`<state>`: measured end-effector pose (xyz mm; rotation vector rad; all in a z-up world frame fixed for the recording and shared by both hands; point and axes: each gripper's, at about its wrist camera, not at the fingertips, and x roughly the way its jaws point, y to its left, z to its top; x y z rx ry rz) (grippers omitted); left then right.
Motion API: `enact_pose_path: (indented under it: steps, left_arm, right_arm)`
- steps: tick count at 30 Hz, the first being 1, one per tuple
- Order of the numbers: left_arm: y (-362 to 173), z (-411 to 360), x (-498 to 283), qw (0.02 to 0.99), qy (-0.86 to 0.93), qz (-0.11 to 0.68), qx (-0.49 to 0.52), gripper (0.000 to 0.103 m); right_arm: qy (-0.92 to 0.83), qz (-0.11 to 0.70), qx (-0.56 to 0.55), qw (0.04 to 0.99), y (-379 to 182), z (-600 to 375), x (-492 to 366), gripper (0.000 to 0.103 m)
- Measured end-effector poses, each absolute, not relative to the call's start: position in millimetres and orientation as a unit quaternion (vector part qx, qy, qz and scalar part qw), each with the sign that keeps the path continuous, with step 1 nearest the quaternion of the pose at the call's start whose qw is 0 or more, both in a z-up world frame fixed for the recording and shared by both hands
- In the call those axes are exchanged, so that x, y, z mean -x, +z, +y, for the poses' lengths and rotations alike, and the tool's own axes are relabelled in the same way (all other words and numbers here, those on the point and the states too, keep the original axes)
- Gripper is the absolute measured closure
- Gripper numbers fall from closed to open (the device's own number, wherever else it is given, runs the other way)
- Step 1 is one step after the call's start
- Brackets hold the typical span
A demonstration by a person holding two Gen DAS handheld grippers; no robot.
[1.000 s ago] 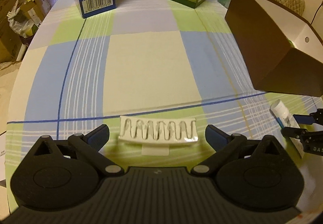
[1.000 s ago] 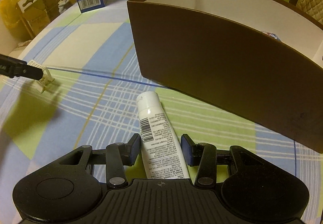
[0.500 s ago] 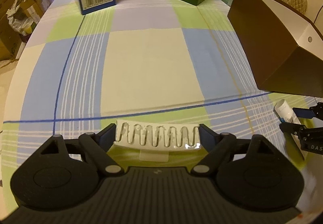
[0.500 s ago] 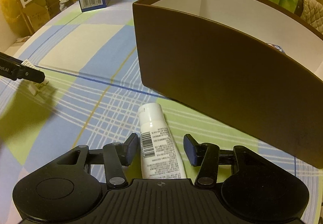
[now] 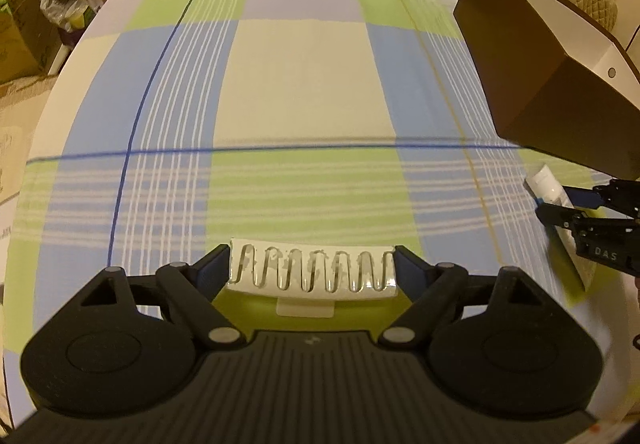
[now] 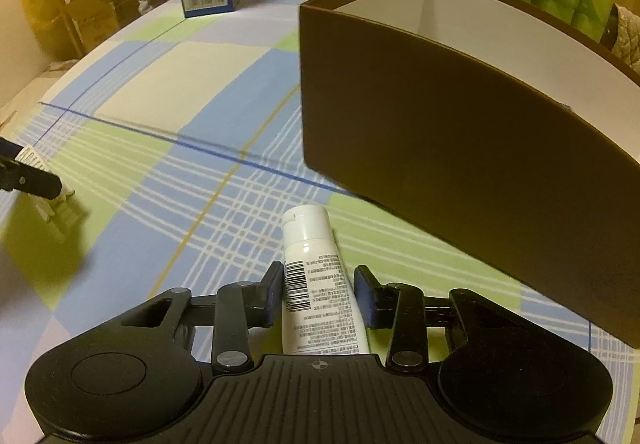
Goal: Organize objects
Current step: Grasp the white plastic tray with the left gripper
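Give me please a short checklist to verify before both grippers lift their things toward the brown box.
1. Left gripper grip on the hair clip: ok, both pads touch its ends.
2. Right gripper grip on the tube: not ok, a gap shows at the right pad.
3. Box open on top: ok, the white inside shows.
4. Room inside the box: cannot tell, the near wall hides the floor.
5. Path from the clip to the box: ok, only bare tablecloth lies between.
6. Grippers apart from each other: ok, they stand well separated.
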<state>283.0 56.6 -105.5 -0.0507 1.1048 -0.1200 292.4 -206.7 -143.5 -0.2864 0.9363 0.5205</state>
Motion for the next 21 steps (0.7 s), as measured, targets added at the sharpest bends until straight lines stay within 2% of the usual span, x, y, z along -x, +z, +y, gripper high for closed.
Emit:
enact_pose_path:
  steps: [21]
  left_arm:
    - [-91, 34, -238, 0.849, -0.061, 0.524, 0.017, 0.020]
  right_arm:
    - [0.257, 0.472, 0.111, 0.836, -139, -213, -246, 0.070]
